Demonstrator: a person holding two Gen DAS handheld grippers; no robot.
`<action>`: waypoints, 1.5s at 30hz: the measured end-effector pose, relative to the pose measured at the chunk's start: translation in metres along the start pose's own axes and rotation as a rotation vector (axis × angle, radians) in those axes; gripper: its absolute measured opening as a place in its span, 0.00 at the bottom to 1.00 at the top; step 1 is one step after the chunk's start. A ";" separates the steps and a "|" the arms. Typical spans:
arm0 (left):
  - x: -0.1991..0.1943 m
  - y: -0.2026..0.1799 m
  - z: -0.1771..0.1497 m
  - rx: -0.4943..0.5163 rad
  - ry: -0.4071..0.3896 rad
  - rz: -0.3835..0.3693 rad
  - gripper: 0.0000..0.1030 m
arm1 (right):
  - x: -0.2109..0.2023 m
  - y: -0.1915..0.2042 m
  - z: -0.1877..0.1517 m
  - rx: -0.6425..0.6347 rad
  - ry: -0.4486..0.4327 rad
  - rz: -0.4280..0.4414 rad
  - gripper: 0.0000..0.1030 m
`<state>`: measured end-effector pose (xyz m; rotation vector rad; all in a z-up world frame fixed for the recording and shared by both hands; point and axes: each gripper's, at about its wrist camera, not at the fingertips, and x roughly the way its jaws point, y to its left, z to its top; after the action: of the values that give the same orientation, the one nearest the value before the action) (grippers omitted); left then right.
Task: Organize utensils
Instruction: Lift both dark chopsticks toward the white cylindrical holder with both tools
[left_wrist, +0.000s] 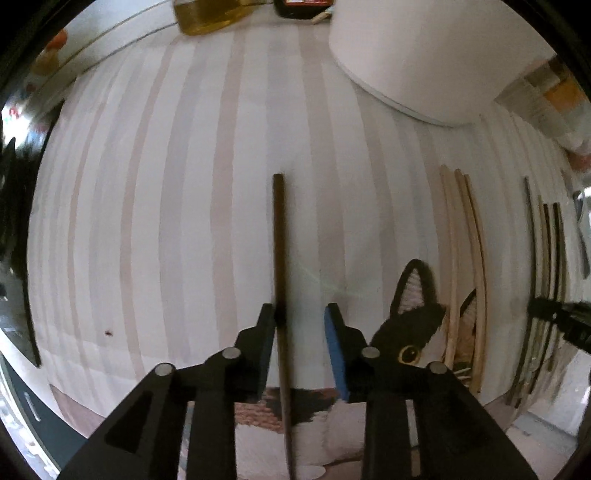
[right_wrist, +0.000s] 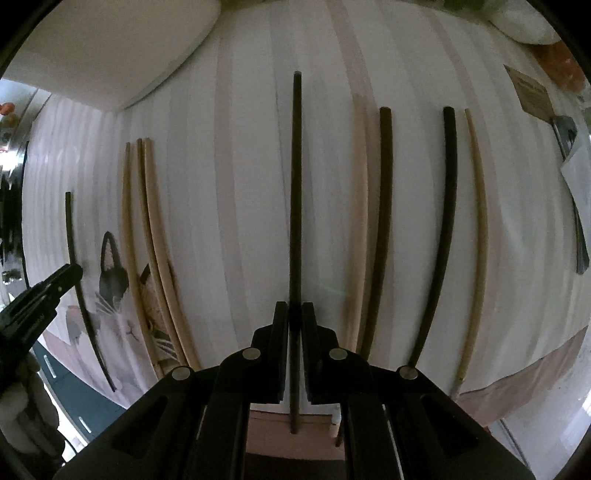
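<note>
My left gripper stands partly open around a dark chopstick that lies against its left pad, clear of the blue right one. My right gripper is clamped on another dark chopstick. Light chopsticks lie to its left on the striped cloth

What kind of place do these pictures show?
Probably a home kitchen or dining table: a striped tablecloth with a cat picture, loose chopsticks laid out, and a bottle of yellow oil at the edge.
</note>
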<state>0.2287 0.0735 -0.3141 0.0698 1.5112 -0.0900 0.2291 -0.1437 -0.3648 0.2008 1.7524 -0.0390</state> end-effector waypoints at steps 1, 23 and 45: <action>0.001 -0.003 -0.001 0.010 -0.011 0.014 0.26 | 0.000 0.003 0.001 -0.008 -0.002 -0.010 0.07; -0.050 -0.029 -0.023 -0.036 -0.184 0.083 0.04 | -0.054 0.005 0.002 0.002 -0.247 0.003 0.05; -0.139 -0.030 -0.006 -0.094 -0.345 -0.032 0.04 | -0.124 -0.039 -0.066 -0.050 -0.492 0.083 0.05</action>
<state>0.2114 0.0465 -0.1757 -0.0435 1.1700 -0.0535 0.1810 -0.1875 -0.2341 0.2074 1.2520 0.0151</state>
